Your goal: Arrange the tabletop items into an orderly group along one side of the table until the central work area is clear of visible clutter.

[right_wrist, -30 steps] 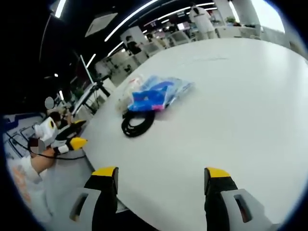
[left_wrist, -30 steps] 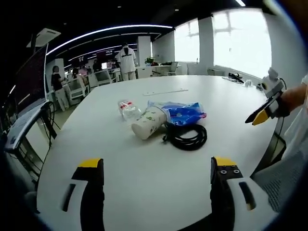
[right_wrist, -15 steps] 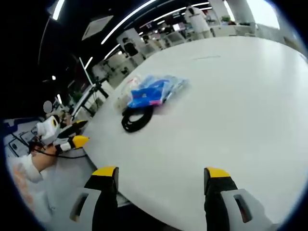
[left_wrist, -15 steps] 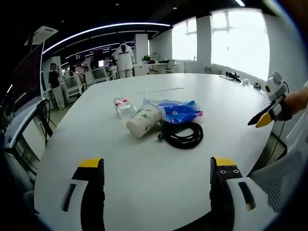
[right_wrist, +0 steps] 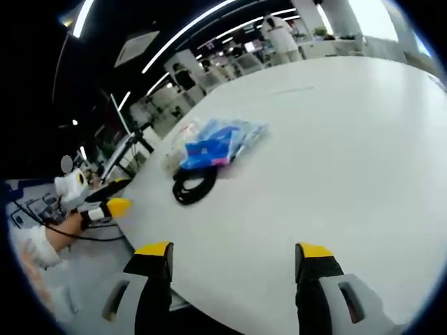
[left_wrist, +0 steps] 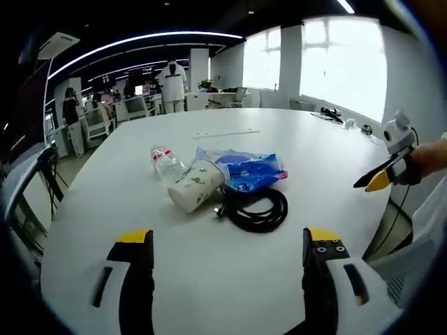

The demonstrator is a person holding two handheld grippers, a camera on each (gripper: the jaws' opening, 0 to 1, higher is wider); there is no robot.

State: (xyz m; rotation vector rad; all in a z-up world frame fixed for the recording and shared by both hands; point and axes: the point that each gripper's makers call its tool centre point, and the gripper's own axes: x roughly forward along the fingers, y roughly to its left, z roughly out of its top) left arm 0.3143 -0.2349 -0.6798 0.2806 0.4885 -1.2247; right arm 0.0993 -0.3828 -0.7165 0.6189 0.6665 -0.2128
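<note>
Left gripper [left_wrist: 222, 241] spread wide, holding nothing, poised above the near edge of the white counter [left_wrist: 140, 209]. Right gripper [right_wrist: 234, 255] likewise wide and empty over the counter edge. In the left gripper view, right gripper seen at 3 o'clock, off the counter's side, yellow tip forward; in the right gripper view, left gripper at 9 o'clock, held in a hand [right_wrist: 52, 234].

Cluster mid-counter, in the left gripper view: paper cup [left_wrist: 193, 186] lying on its side, touching a coiled black cable [left_wrist: 255, 207] at its 4 o'clock. Blue bag [left_wrist: 248, 169] just behind cup and cable, touching both. Clear bottle [left_wrist: 165, 162] lying at the cup's 11 o'clock. Thin white strip [left_wrist: 225, 132] farther off at 12 o'clock, well apart.

Beyond, desks, windows and standing people.
</note>
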